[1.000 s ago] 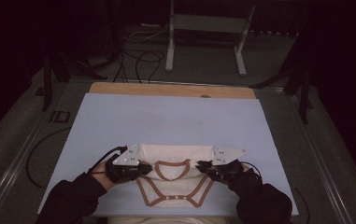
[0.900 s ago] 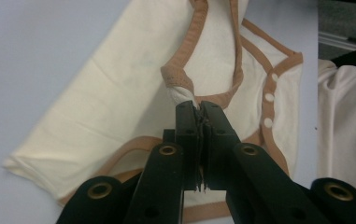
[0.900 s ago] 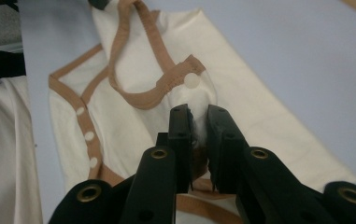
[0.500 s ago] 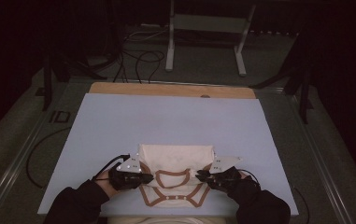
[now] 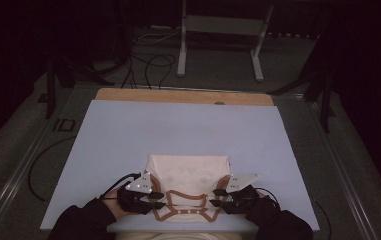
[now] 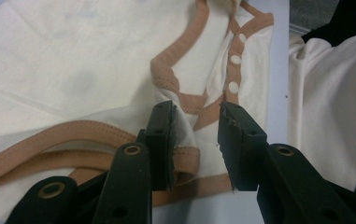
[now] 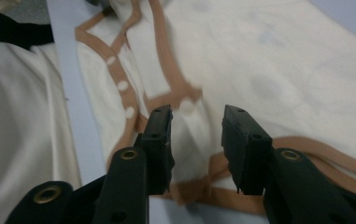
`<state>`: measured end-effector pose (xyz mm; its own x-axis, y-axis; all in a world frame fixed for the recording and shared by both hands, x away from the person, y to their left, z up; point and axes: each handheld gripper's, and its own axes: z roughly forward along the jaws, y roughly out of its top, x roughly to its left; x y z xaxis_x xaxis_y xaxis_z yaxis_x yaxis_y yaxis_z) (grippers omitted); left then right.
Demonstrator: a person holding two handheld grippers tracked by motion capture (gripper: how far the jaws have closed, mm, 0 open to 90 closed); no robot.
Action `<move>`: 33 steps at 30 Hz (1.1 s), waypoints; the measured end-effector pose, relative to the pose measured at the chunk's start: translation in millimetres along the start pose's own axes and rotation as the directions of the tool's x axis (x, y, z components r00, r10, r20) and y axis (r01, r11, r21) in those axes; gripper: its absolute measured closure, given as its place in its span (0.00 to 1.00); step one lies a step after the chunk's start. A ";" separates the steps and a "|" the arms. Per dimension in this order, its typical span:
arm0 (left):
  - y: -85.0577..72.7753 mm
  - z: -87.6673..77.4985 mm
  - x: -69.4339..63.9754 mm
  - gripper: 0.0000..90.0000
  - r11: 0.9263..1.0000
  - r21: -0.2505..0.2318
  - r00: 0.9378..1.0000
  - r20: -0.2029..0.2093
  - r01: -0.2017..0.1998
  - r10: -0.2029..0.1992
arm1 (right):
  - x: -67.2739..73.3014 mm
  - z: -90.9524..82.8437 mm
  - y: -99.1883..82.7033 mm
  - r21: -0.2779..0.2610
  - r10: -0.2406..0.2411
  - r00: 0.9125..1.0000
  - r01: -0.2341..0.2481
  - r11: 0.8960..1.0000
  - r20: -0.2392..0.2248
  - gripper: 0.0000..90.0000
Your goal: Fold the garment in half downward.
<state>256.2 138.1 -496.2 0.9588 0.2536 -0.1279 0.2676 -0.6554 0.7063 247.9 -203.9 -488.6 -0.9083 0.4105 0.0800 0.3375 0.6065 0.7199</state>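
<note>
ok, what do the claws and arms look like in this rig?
Both claws are black. The left claw and right claw each have two flat, blocky jaws on arms with brass-ringed pivot holes. A grey three-cornered plate with small dots sits on top of each, and a thin black cable loops from the back. The person wears black sleeves.
</note>
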 end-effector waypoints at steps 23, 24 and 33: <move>17.5 19.8 21.1 0.96 0.998 0.023 0.998 0.026 0.056 -0.057 | -15.3 30.9 14.6 0.092 0.015 0.999 -0.011 0.996 -0.047 1.00; 17.5 19.8 21.1 0.96 0.998 0.023 0.998 0.026 0.056 -0.057 | -14.2 29.7 15.3 0.085 0.018 0.999 -0.014 0.996 -0.045 1.00; 13.6 2.1 0.5 0.96 1.000 -0.023 0.998 0.063 -0.016 0.018 | 5.5 13.8 22.9 0.038 -0.077 0.996 0.079 0.996 -0.037 1.00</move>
<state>260.5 127.9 -488.1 0.9675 0.1965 -0.1591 0.2497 -0.6429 0.7241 254.0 -178.3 -481.2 -0.9403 0.3366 0.0499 0.2741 0.6625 0.6971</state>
